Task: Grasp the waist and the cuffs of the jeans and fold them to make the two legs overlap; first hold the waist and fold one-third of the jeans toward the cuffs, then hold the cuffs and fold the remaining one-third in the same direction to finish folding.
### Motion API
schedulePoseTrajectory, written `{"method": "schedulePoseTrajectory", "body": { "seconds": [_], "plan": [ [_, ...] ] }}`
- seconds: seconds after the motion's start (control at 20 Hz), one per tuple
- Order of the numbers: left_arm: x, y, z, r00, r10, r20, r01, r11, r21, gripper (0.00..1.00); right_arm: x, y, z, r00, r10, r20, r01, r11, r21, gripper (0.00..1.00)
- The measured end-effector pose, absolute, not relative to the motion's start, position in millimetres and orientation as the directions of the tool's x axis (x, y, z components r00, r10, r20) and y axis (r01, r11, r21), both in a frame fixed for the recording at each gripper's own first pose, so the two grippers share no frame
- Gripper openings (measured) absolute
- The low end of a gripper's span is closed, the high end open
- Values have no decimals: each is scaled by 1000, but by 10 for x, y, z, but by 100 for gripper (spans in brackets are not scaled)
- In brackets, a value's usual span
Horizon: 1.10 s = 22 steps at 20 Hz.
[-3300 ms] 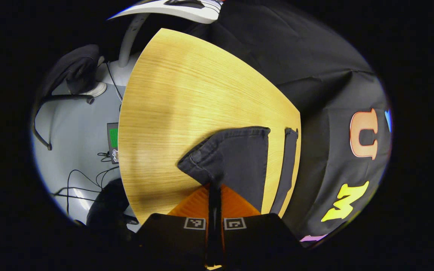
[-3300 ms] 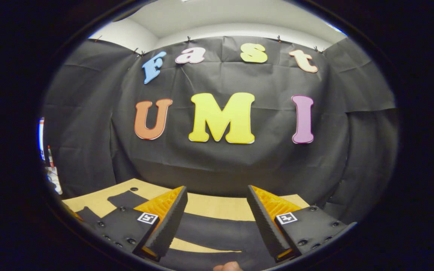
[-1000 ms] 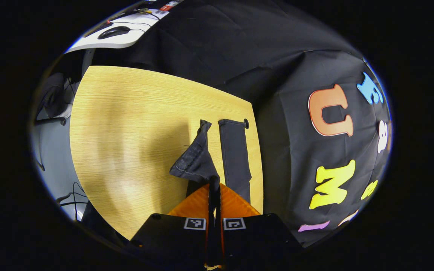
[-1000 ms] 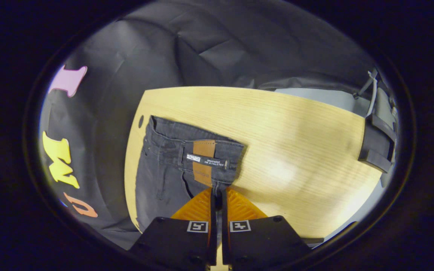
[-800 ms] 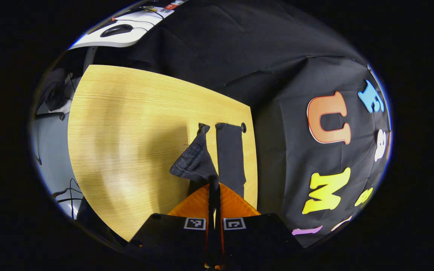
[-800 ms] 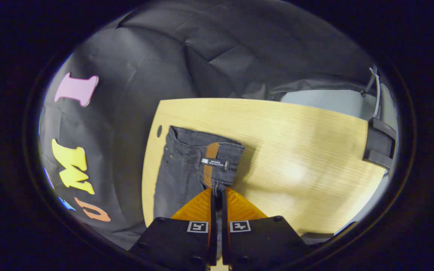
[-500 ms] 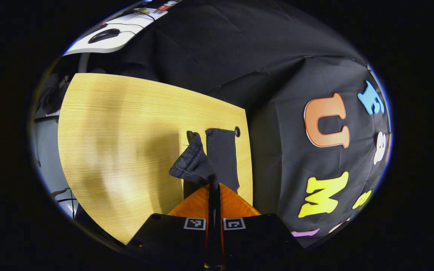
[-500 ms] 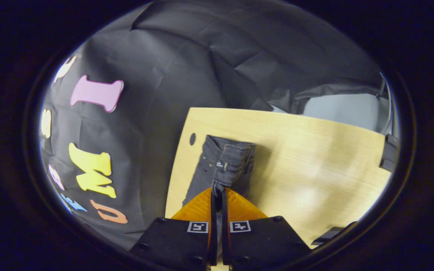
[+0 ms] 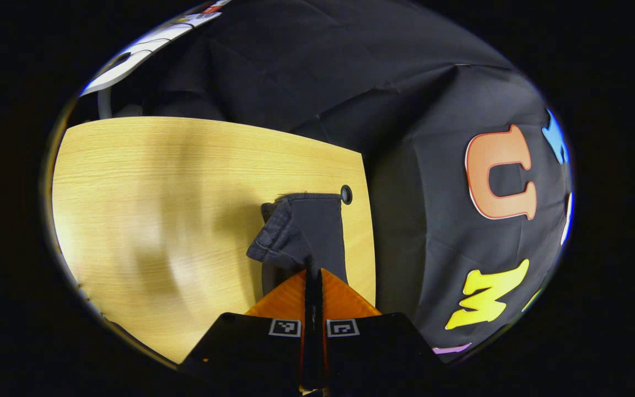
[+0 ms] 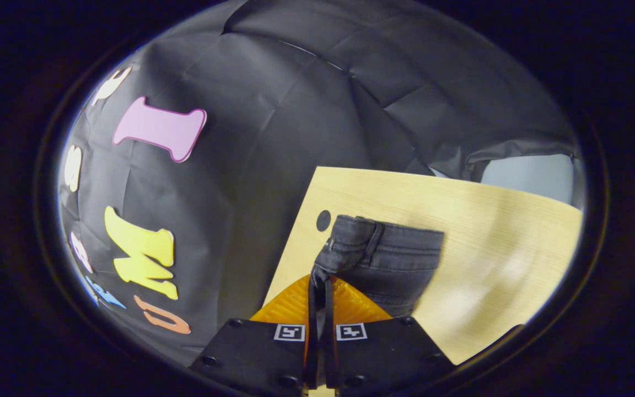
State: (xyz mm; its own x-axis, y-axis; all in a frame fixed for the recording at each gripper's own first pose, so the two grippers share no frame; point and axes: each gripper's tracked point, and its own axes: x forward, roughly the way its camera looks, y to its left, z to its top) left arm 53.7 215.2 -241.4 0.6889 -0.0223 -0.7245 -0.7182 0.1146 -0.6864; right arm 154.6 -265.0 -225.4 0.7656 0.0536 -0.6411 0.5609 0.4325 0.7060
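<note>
One pair of jeans lay on one wooden table, near its single round hole; two grippers were present.

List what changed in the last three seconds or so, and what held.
The right gripper, open earlier, closed on the jeans' waist. Both grippers carried the near leg over the far one, toward the wall; the cuff now overlaps it. The left gripper stayed clamped on the cuff.

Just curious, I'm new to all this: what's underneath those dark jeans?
The jeans lie on a wooden table, by a small round hole near its edge. Each tool pinches a fold. The table under the cloth is hidden.
</note>
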Motion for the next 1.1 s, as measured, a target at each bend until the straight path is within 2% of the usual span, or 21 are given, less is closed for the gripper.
{"method": "schedulePoseTrajectory", "body": {
  "seconds": [0.35, 0.4, 0.55, 0.6, 0.75, 0.8, 1.0, 1.1],
  "plan": [
    [1298, 2169, -2895, 645, -58, -762, -744, 180, -643, 3, 2106, -2665, -2629, 769, 3, -639, 570, 448, 689, 6],
    [1420, 2143, -2958, 644, -68, -762, -742, 186, -644, 3, 2167, -2677, -2670, 775, -5, -632, 566, 452, 690, 2],
    [1741, 2099, -3153, 641, -92, -762, -734, 218, -643, 3, 2378, -2700, -2783, 794, -34, -608, 542, 493, 681, 2],
    [1811, 2092, -3249, 634, -96, -768, -734, 239, -636, 3, 2419, -2696, -2864, 786, -38, -617, 546, 511, 664, 6],
    [1951, 2081, -3458, 614, -117, -781, -738, 267, -620, 3, 2528, -2712, -3014, 771, -56, -634, 565, 520, 641, 2],
    [1972, 2086, -3502, 609, -122, -783, -740, 266, -617, 3, 2530, -2707, -3075, 764, -63, -642, 571, 529, 628, 6],
    [2033, 2069, -3622, 601, -129, -788, -743, 272, -611, 3, 2553, -2727, -3230, 739, -89, -668, 588, 570, 574, 6],
    [2033, 2090, -3651, 601, -98, -793, -738, 313, -598, 5, 2580, -2643, -3243, 743, -63, -666, 575, 569, 588, 8]
  ]
}}
